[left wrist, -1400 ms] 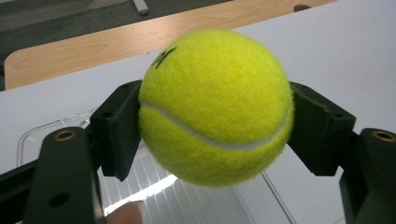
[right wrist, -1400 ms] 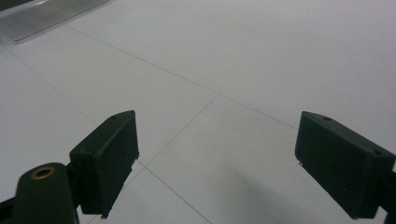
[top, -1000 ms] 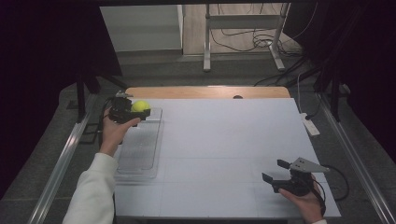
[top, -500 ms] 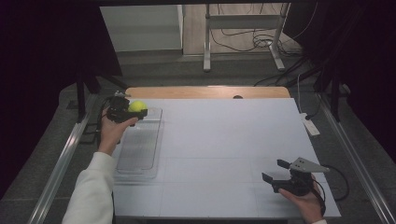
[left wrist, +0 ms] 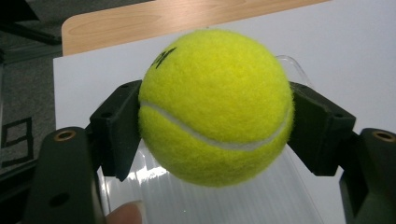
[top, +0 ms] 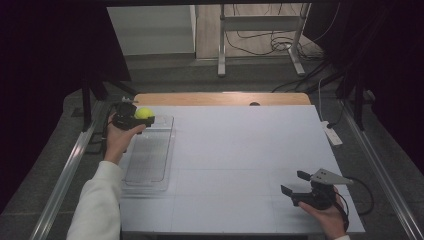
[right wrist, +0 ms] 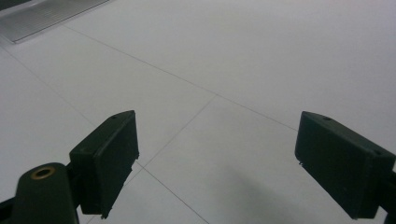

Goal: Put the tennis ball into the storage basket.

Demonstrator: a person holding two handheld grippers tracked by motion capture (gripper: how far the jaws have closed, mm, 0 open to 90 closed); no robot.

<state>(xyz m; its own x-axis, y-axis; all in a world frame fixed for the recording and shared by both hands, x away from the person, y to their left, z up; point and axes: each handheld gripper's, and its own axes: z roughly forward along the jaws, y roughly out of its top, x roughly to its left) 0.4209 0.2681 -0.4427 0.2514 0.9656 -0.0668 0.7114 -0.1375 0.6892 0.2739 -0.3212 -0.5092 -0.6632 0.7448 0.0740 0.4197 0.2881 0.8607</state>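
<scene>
A yellow tennis ball (top: 144, 113) (left wrist: 215, 107) is clamped between the black jaws of my left gripper (top: 136, 117) (left wrist: 215, 130), held above the far end of a clear plastic tray (top: 148, 155) (left wrist: 205, 200) at the table's left side. Both jaw pads press the ball's sides. My right gripper (top: 296, 184) (right wrist: 233, 158) stands open near the front right of the white table (top: 240, 150), nothing between its jaws, just above the bare surface.
A bare wooden strip (top: 220, 98) runs along the table's far edge. A white power strip (top: 332, 133) lies off the right edge. Metal rails flank the table. A metal frame (top: 260, 30) and cables sit on the floor beyond.
The left gripper with the ball has shifted very slightly toward the left and far end of the tray. The right gripper has stayed put.
</scene>
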